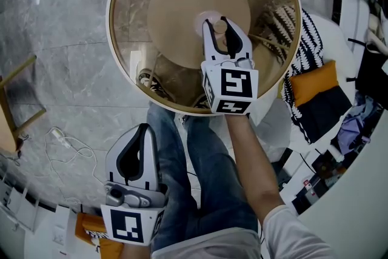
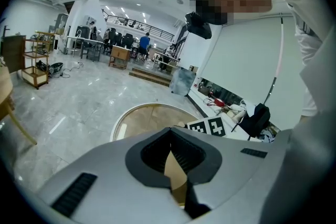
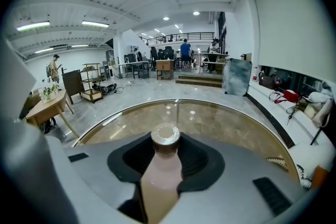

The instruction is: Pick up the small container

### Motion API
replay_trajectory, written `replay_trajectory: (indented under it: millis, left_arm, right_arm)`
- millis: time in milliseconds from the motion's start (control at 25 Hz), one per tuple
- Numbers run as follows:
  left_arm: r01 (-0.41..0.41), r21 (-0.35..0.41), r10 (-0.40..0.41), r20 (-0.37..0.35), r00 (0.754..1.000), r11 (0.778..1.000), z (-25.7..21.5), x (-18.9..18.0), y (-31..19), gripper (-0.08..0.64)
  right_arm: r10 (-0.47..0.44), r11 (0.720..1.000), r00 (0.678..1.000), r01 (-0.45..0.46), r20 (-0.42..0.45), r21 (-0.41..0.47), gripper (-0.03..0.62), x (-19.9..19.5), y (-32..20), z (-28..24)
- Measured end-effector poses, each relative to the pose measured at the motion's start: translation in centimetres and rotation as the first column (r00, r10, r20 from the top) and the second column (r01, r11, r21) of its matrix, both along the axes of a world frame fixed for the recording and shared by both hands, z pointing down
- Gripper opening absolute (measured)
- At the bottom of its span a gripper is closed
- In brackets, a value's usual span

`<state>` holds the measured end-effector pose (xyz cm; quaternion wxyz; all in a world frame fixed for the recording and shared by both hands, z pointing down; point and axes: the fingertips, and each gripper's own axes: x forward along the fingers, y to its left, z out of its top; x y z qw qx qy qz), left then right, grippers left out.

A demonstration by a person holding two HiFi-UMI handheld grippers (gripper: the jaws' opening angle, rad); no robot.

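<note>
The small container point(image 1: 221, 35) is a pale pink bottle with a round cap. It stands upright over the round glass table point(image 1: 121, 57), near the table's middle. My right gripper point(image 1: 216, 23) is shut on the bottle's body, and the cap pokes out past the fingertips. In the right gripper view the container point(image 3: 163, 170) fills the gap between the jaws of that gripper point(image 3: 166, 148). My left gripper point(image 1: 143, 128) hangs low beside the person's knee, off the table, shut with nothing in it. In its own view the left gripper point(image 2: 170, 132) points towards the table point(image 2: 137, 119).
The table has a gold rim and a tan disc base point(image 1: 182, 3) under the glass. A white bench point(image 1: 339, 191) with a striped cloth point(image 1: 306, 45) and an orange cushion point(image 1: 312, 82) runs along the right. A cable point(image 1: 63, 145) lies on the marble floor at left.
</note>
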<state>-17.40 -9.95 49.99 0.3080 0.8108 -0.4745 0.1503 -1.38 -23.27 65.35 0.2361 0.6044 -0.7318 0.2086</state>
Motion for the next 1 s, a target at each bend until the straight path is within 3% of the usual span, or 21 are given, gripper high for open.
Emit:
replay_trajectory:
  millis: [1000]
  left_arm:
    - [-0.042,0.018,0.042,-0.006,0.999,0.999,-1.6,3.2,-0.3,0.015]
  right_arm:
    - [-0.029,0.998,0.999,0.03,0.019,-0.05,0.144,2.6,2.0,-0.2]
